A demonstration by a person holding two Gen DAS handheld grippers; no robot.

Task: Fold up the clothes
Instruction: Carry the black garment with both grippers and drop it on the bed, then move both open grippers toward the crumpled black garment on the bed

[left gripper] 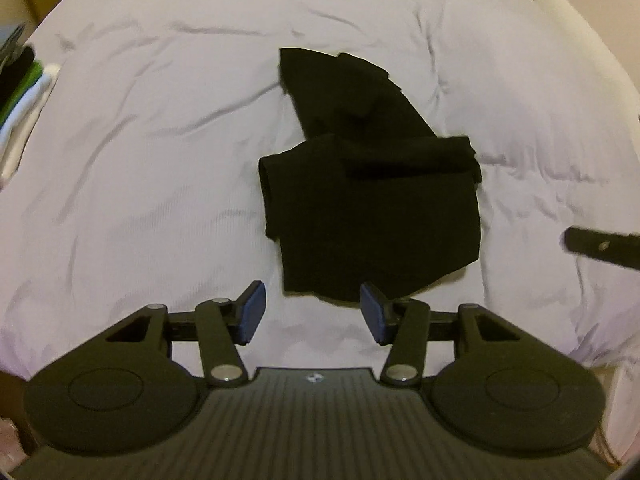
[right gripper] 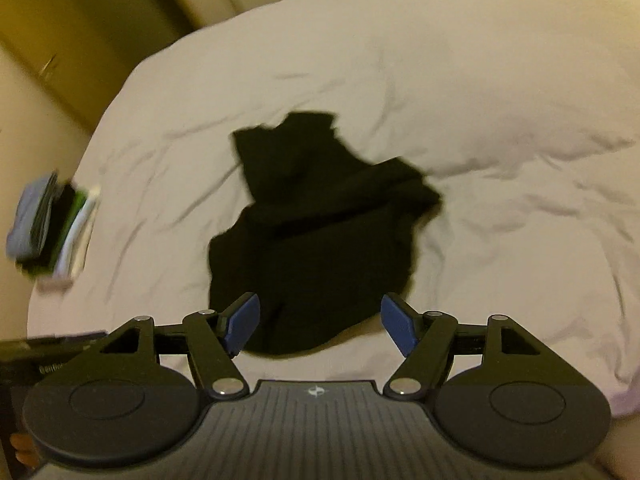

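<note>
A black garment (left gripper: 372,184) lies crumpled and partly doubled over on a pale bed cover (left gripper: 160,160). My left gripper (left gripper: 312,312) hangs open just above the garment's near edge, with bare cover between its blue pads (left gripper: 252,312). In the right wrist view the same black garment (right gripper: 320,232) spreads under my right gripper (right gripper: 320,324), which stands open above its near hem, pads apart and touching nothing. A black finger of the right gripper (left gripper: 600,248) pokes in at the right edge of the left wrist view.
A stack of folded clothes (left gripper: 24,92) in black, green and white sits at the bed's left edge, also the folded stack (right gripper: 56,228) in the right wrist view. A beige wall and wooden furniture (right gripper: 60,32) stand beyond the bed. Wrinkled cover surrounds the garment.
</note>
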